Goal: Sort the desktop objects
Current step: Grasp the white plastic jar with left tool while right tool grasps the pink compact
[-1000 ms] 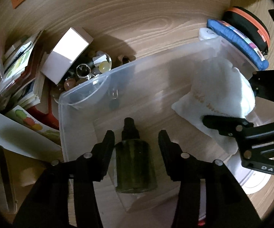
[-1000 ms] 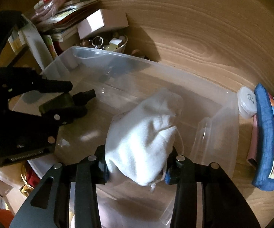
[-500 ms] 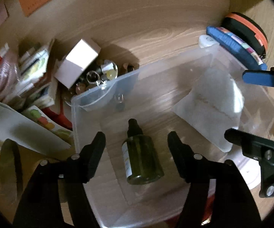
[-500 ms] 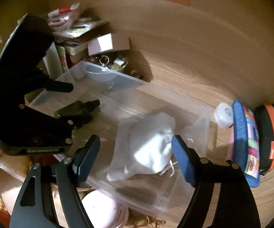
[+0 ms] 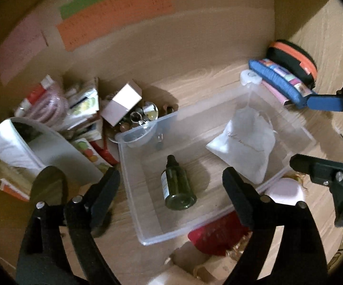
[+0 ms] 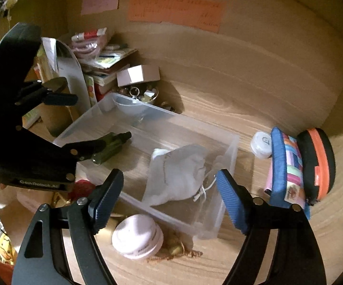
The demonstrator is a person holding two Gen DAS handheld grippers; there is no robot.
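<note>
the left tongs (image 5: pixel 171 182) hang above the near end of the clear plastic bin (image 5: pixel 133 209), their black fingers far apart and spreading wider, gripping nothing. below and between them a dark green bottle (image 5: pixel 177 186) lies on its side on the bin floor, cap pointing away, clear of both fingers. the right tongs (image 6: pixel 170 190) hover over the bin's other end, blue-padded fingers also apart and widening, empty. under them a white cloth pouch (image 6: pixel 176 175) rests inside the bin, its drawstring trailing toward the right pad without touching it.

just outside the bin's near wall sit a pale pink round tub (image 6: pixel 138 236) and something red (image 5: pixel 215 235), too blurred to name. right of the bin stand a small white cap (image 6: pixel 261 143), a blue patterned pencil case (image 6: pixel 282 166) and a black-and-orange pouch (image 6: pixel 316 163), side by side. beyond the far left corner a small pale box (image 5: pixel 122 103) lies on a bowl of trinkets (image 5: pixel 145 115), next to a heap of booklets (image 5: pixel 86 109). coloured paper notes (image 6: pixel 173 9) hang on the back wall.
</note>
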